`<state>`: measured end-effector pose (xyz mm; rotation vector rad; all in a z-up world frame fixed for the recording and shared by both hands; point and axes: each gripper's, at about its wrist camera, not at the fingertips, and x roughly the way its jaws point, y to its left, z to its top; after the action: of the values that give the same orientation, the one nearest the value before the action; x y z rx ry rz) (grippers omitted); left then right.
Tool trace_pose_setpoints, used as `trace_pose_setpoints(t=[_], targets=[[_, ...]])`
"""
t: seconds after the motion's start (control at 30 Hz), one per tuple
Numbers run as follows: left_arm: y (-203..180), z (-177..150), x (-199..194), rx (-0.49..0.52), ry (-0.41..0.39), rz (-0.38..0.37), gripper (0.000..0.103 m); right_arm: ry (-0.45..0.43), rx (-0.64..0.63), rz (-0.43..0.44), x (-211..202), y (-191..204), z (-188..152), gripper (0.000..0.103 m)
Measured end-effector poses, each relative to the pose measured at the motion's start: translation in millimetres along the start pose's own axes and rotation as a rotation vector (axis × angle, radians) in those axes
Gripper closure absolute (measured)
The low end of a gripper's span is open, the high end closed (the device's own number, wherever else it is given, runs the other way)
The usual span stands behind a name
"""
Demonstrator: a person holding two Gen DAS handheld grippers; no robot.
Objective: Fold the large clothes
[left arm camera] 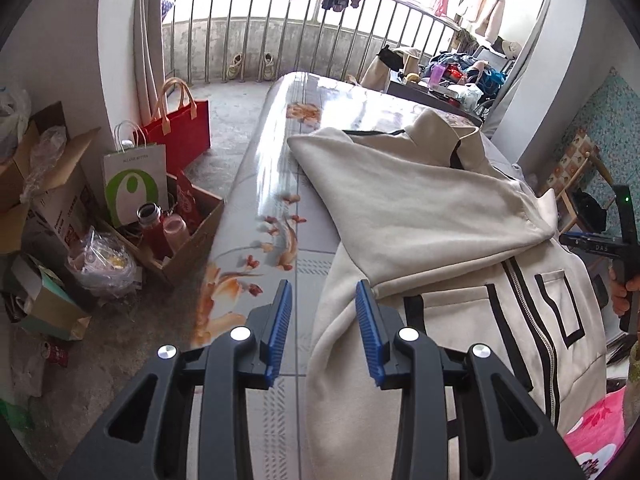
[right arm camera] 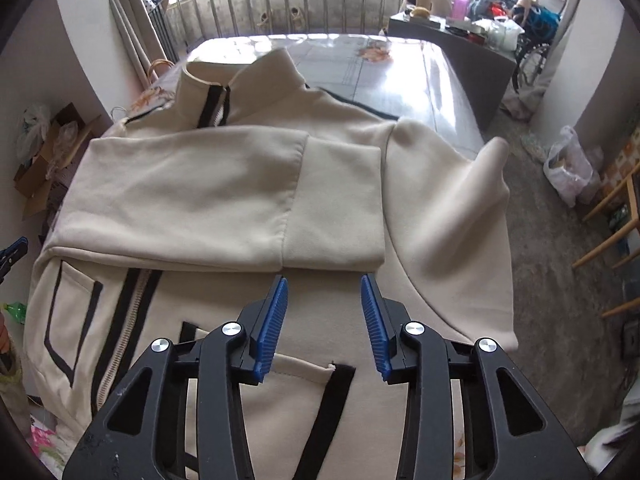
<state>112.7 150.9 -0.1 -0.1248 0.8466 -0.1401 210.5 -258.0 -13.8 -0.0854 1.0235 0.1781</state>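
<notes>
A cream zip-up jacket (left arm camera: 432, 216) with black trim lies on a glossy table (left arm camera: 276, 152). One sleeve (right arm camera: 224, 196) is folded across its chest, with the cuff (right arm camera: 336, 208) just ahead of my right gripper (right arm camera: 324, 312). The other sleeve (right arm camera: 460, 224) hangs off the table's right side. My right gripper is open and empty above the jacket's front near a black-edged pocket (right arm camera: 320, 396). My left gripper (left arm camera: 324, 312) is open and empty over the jacket's left edge. The right gripper also shows in the left wrist view (left arm camera: 616, 244), at the far right.
Left of the table on the floor stand cardboard boxes (left arm camera: 192, 236), a red bag (left arm camera: 184, 128) and a white paper bag (left arm camera: 136, 184). A cluttered side table (right arm camera: 452, 36) stands at the back. Wooden chairs (right arm camera: 616, 220) and a plastic bag (right arm camera: 568, 168) are on the right.
</notes>
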Motion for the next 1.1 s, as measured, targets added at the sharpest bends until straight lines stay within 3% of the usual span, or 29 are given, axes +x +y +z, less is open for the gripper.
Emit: trace_pose_setpoints(t=[0.1,0.2,0.33,0.37,0.4,0.43,0.5,0.67,0.87,1.0,1.1], targets=[[-17,5,2,0.095,0.022,0.010,0.070,-0.055,0.006,0.058,-6,12,9,0.060],[-47,-3,28,0.239,0.091,0.070,0.066,-0.060,-0.013,0.076,7,28,18,0.058],[-70,-20,59,0.425,0.109,0.299,0.066,-0.058,-0.044,0.097,16,44,21,0.058],[-69,-20,59,0.423,0.089,0.324,0.067,-0.062,-0.050,0.098,15,46,21,0.058],[-65,-18,57,0.399,0.078,0.333,0.080,-0.066,-0.056,0.096,14,47,21,0.058],[-58,-16,53,0.355,0.072,0.312,0.086,-0.069,-0.059,0.092,13,47,20,0.058],[-43,-11,44,0.255,0.047,0.274,0.088,-0.070,-0.056,0.084,13,43,19,0.058],[-14,-16,50,0.107,0.070,0.233,0.088,-0.057,-0.020,0.069,20,28,17,0.058],[-7,-20,44,0.006,0.066,0.201,0.088,-0.056,-0.008,0.062,24,27,19,0.058],[-4,-23,41,-0.010,0.073,0.191,0.089,-0.068,-0.017,0.072,21,31,21,0.058],[0,-25,33,-0.033,0.087,0.136,0.087,-0.071,-0.015,0.084,19,31,21,0.058]])
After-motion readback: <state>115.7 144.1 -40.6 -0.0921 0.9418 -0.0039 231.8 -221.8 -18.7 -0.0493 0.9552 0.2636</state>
